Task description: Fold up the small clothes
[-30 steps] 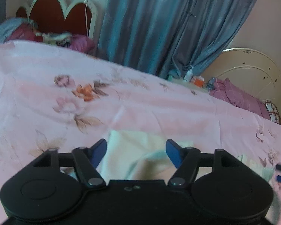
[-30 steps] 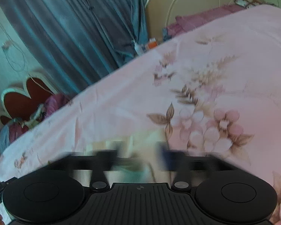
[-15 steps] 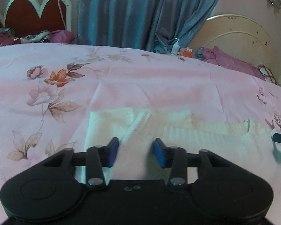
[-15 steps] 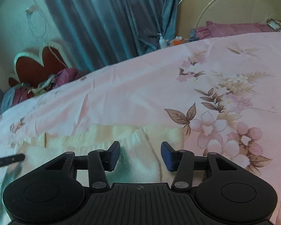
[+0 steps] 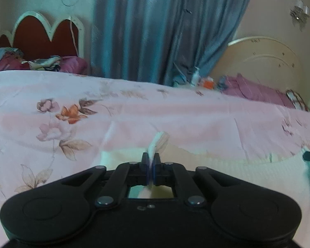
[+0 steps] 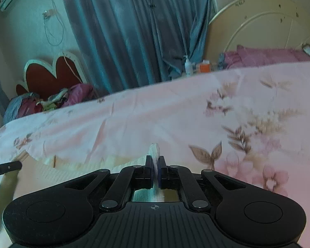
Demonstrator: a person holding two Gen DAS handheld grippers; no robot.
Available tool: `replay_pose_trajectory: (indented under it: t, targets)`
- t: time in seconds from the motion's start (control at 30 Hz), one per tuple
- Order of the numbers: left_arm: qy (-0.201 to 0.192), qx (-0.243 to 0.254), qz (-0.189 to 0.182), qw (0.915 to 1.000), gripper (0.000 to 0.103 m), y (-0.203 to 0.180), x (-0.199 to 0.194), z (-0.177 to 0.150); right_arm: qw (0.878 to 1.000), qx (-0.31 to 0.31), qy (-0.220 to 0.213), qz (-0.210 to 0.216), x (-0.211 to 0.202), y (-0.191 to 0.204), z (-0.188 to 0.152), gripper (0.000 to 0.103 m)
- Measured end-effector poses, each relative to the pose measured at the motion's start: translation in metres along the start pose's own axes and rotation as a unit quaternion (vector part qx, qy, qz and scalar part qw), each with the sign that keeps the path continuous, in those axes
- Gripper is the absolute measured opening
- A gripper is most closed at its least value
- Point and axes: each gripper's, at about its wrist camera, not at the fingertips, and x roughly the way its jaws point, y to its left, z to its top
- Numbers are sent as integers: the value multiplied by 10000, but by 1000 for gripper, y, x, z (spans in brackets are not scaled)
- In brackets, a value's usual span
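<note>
Left wrist view shows the left gripper point(image 5: 150, 161) with its fingers point(image 5: 144, 166) pressed together on a pinch of the cloth point(image 5: 227, 169), a cream ribbed garment lying on the bed point(image 5: 155, 111). A tuft of fabric stands up just past the fingertips, so the grip has taken the edge itself, not merely pushed it down. At the right edge of this view the tip of the other tool shows over the same garment.

Right wrist view gives the mirror case: the right gripper point(image 6: 154, 166) has its fingers point(image 6: 148, 170) closed tight on another pinch of the cloth point(image 6: 76, 166), again with a small tuft poking out beyond them. The rest of the garment spreads to the left, flat on the pink flowered sheet, near the bed's near edge.

Holding two points along one edge looks deliberate. With both ends gripped, the edge can be carried as a straight line, so the fold should come out even and not skewed. Both tools tilt downward toward the sheet, which suits catching thin fabric lying flat.

The fold itself seems not yet made; the garment lies mostly spread. The next move probably calls for lifting both pinches together and laying them over the opposite side. One risk: the sheet may be caught along with the cloth, which I cannot rule out here.
</note>
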Motion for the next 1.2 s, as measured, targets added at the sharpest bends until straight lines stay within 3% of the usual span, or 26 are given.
replay_pose_trajectory:
  t: [0.13,0.3,0.4,0.43,0.5,0.53,0.57,0.63,0.8,1.0,1.07,1.2]
  targets:
    - [58,-80,165,9998,3,-2,12,-4,9997,86,90,-208,15,-2,-2,3]
    - [221,206,349,9989,4,-8,24,-18,9987,115,336,-376,32,-8,-15,3]
    - [258,272,370,9986,12,-8,22,-17,9988,194,312,-322,25,-11,-12,4]
    - [270,266,406,9985,22,-7,20,-16,9989,213,287,-317,22,-12,-11,9]
    - [298,205,453,9983,31,-4,16,-14,9990,204,192,-350,14,-11,-8,35]
    - [324,153,447,9984,40,-2,14,-14,9992,199,112,-341,8,-9,-7,57]
    - [349,117,458,9983,45,-1,12,-14,9994,158,41,-316,2,-6,-6,59]
    - [352,91,517,9980,64,0,6,-14,9993,41,21,-363,-7,0,-5,59]
    - [297,81,570,9979,66,-4,-18,-13,9994,-127,18,-316,-26,20,-9,59]
    - [248,206,285,9991,70,-20,-46,-15,9989,-434,-15,-170,-43,52,-23,58]
    - [309,299,168,9989,70,-28,-48,-19,9989,-455,79,-103,-44,60,-29,37]
    - [463,456,7,9979,70,-39,-47,-32,9985,-449,287,-83,-41,74,-45,36]
